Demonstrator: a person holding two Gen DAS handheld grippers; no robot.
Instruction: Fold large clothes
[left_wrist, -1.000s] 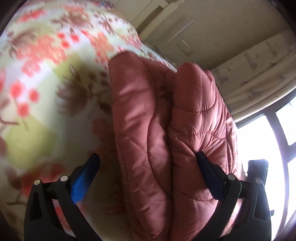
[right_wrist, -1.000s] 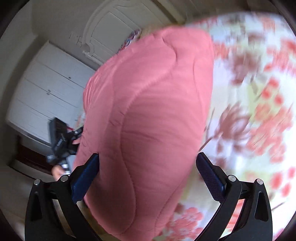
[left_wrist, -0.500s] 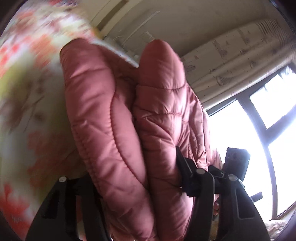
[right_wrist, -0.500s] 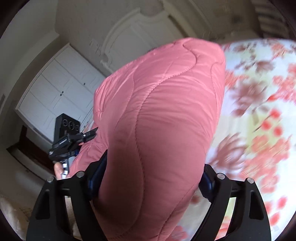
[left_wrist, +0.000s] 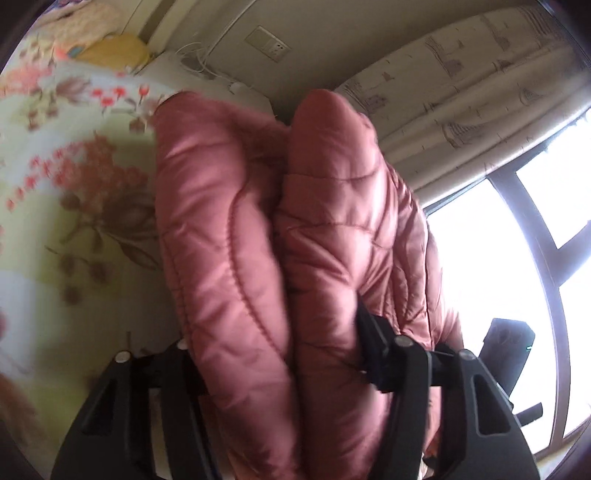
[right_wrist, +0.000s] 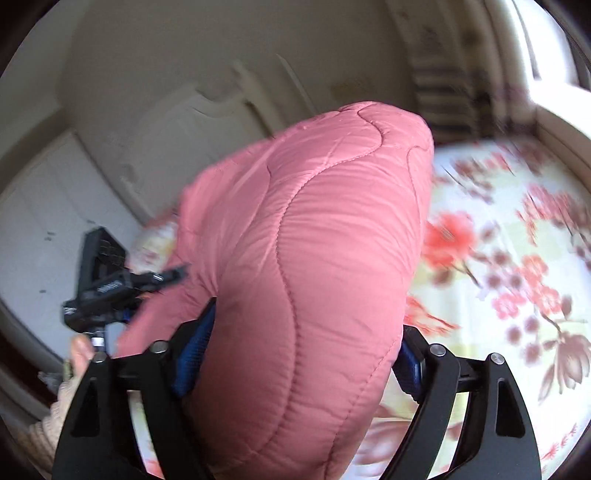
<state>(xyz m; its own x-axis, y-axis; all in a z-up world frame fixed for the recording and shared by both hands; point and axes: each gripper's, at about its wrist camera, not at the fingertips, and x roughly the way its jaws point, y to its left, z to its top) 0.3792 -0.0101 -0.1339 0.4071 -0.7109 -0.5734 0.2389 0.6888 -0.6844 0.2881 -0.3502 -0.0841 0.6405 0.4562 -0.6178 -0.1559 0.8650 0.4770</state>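
Here the pink quilted jacket (left_wrist: 280, 258) is being carried bunched above the bed (left_wrist: 74, 229), over its floral cover near the edge that faces the window (left_wrist: 517, 258), with none of the visible padding resting flat. In the left wrist view two thick rolls of it are standing side by side between the arms of the left gripper (left_wrist: 273, 354), which is pressing on both rolls while its jaws are easing slightly apart. In the right wrist view a single fat fold is filling the right gripper (right_wrist: 299, 350), whose blue pads are squeezing it from both sides, jaws also widening a little. The jacket's long axis is probably running from one gripper across to the other, since the left gripper is showing at the far end of the fabric in the right view. Both hands seem equally near, each holding one end, so the next laying-down likely depends on keeping that span level over the bed. A pale curtain (left_wrist: 461, 92) is hanging beside the window, and a white wardrobe (right_wrist: 55, 221) is standing behind.
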